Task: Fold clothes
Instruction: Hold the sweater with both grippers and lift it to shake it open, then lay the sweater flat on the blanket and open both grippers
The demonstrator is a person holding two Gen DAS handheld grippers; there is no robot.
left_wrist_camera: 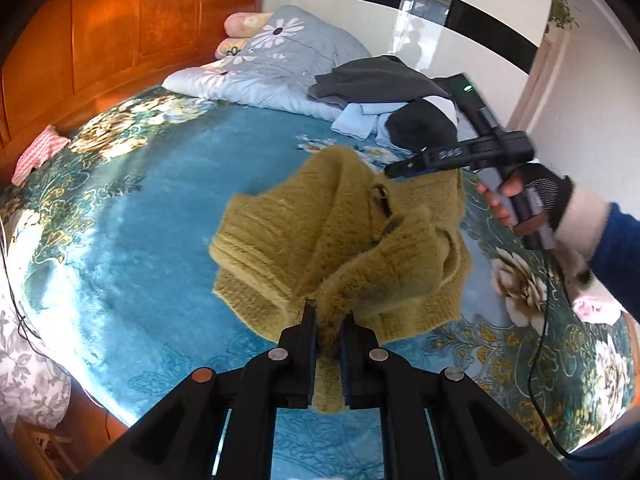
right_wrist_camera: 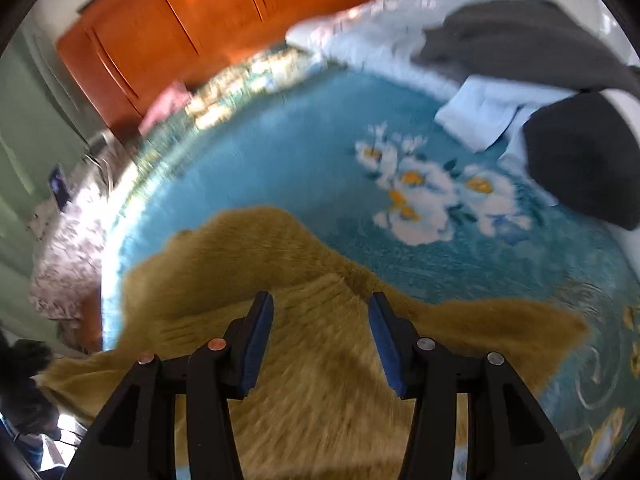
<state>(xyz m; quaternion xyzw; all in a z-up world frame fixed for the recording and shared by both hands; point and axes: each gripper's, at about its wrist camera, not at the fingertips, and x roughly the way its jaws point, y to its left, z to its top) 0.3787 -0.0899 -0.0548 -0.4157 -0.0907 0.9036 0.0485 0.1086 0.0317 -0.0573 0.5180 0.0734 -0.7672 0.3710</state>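
A mustard sweater (left_wrist_camera: 340, 248) hangs bunched above the bed (left_wrist_camera: 140, 220), pinched in the left gripper (left_wrist_camera: 328, 320) jaws; the right gripper (right_wrist_camera: 320, 320) jaws stand spread over it. Unfolded as yet; dark clothes (left_wrist_camera: 384, 80) wait beyond the sweater.

Left wrist view sits low behind left gripper (left_wrist_camera: 328, 316), faces across the bed (left_wrist_camera: 152, 208) toward the headboard (left_wrist_camera: 120, 32), close above the sweater (left_wrist_camera: 340, 240). Right wrist view, blurred, sits behind right gripper (right_wrist_camera: 320, 316), nearer the sweater, same heading. Both share bed, headboard, sweater, dark clothes pile (left_wrist_camera: 384, 80).
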